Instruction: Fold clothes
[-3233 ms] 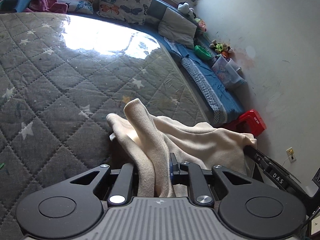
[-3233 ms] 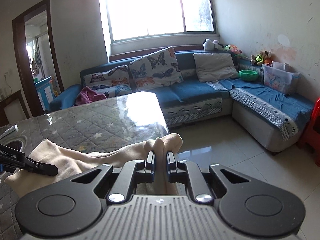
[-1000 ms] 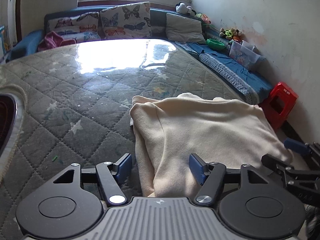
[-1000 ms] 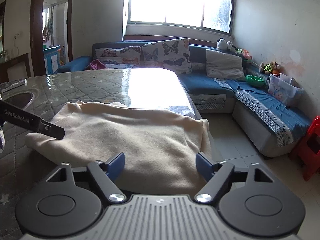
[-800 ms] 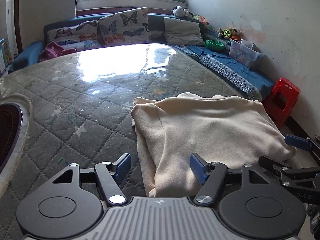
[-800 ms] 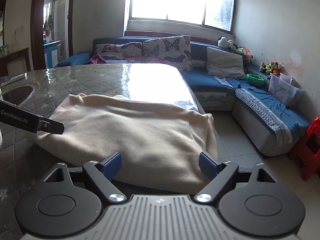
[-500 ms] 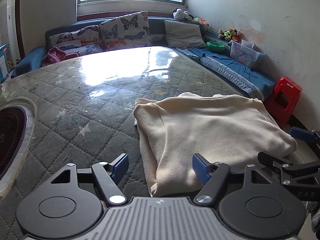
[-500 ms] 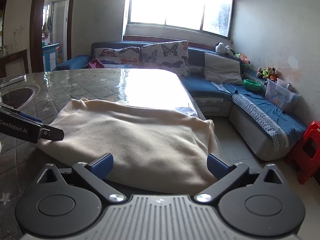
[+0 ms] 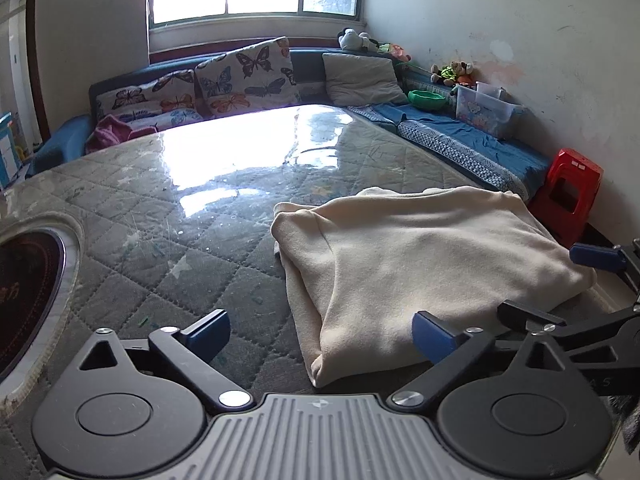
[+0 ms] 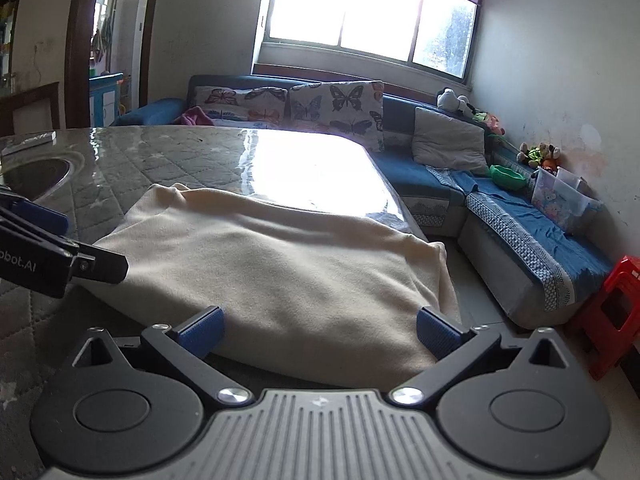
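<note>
Garment: cream fleece cloth (image 9: 420, 264), folded flat on grey quilted table (image 9: 160, 208).
Left gripper (image 9: 320, 330): jaws opening, empty.
Right gripper (image 10: 320, 326): spread, empty.

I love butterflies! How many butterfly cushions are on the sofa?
2: one butterfly cushion on the left beside the pink cloth, another butterfly cushion standing taller to its right, next to the plain grey pillow. The table edge may hide more.

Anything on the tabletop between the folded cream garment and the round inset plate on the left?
No: in the left wrist view only bare quilted table cover lies between the cream garment and the round plate.
</note>
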### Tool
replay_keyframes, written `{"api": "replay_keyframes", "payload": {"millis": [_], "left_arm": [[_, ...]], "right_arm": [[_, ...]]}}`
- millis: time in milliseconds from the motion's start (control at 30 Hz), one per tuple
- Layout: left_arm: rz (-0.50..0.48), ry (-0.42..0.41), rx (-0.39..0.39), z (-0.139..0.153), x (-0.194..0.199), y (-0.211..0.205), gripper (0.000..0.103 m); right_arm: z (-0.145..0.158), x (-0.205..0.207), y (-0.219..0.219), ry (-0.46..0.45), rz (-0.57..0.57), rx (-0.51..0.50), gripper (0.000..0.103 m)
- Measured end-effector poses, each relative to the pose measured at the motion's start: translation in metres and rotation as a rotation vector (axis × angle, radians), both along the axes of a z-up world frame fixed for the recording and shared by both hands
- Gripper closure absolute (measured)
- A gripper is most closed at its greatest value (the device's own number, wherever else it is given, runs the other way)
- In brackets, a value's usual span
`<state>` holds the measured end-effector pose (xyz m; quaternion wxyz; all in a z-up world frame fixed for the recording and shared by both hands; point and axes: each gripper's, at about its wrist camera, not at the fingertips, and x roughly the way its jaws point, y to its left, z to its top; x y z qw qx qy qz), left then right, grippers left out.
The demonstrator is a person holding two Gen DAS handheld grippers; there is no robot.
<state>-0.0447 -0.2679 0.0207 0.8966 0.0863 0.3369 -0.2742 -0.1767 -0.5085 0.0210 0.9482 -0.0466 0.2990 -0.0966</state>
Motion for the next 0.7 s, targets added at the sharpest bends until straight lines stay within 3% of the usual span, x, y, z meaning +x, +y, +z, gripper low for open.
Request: {"api": "replay_keyframes", "payload": {"millis": [400,700], "left_arm": [[0.005,-0.002,-0.012,-0.004,-0.008,0.007,0.000],[0.011,-0.010,-0.018,-0.005,-0.020,0.018,0.000]], "right_arm": [[0.003,-0.020,0.002,-0.018,-0.058,0.029,0.000],[-0.005,-0.039,0.008,0.022,-0.052,0.060,0.000]]}}
